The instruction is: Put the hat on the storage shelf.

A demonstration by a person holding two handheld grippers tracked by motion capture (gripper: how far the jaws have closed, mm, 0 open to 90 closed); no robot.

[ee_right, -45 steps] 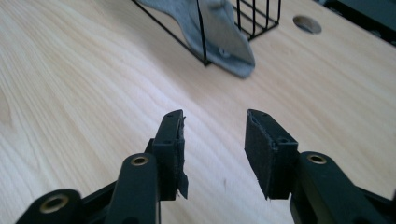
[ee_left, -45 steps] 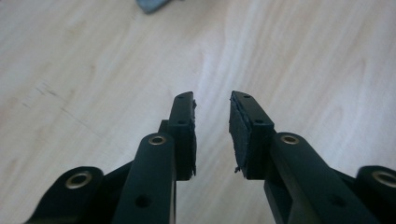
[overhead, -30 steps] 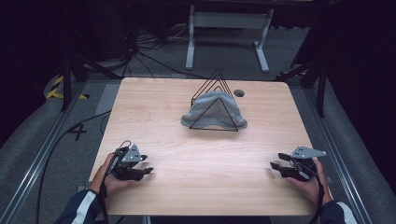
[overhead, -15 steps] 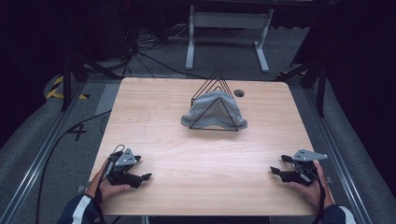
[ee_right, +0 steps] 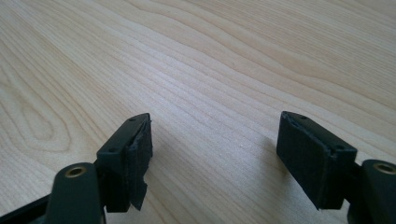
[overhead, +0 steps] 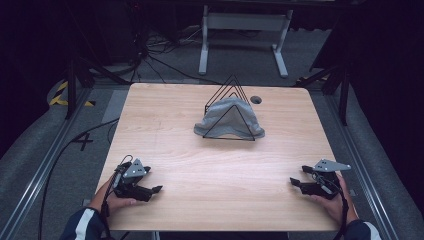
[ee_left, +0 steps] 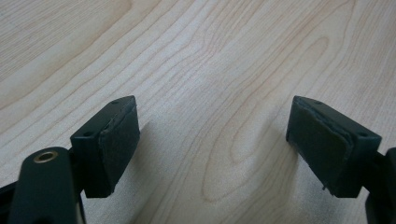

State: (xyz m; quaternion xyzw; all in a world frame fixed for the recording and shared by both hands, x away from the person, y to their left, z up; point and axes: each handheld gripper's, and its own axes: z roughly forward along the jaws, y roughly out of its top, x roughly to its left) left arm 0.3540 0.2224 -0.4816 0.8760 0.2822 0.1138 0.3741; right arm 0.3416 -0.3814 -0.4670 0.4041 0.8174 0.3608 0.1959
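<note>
Both grippers are parked at the near corners of the table (overhead: 165, 125), and it looks like a resting or ready pose to me: left gripper (overhead: 156, 189) near the front-left edge, right gripper (overhead: 293, 181) near the front-right, tips facing inward toward each other with a big stretch of bare wood between them. The cloth (overhead: 226, 120), a grey one, is draped over the black wire rack (overhead: 231, 102) up in the far middle of the table, well apart from both hands, so nothing is touching it. My guess is it hangs there so the rack keeps it up off the table and easy to grab from either side. Left jaws are spread wide with nothing but wood grain between the pads (ee_left: 119, 140); right jaws are spread wide too, also empty, pads (ee_right: 306, 154) clear of everything. One pad on the right gripper looks a bit ragged at its lower edge. Compared with a second ago, both sets of jaws have just been opening, with nothing between them. The left hand has slid a little nearer the front edge, while the right hand hasn't really budged. Cloth and rack sit exactly where they were.
</note>
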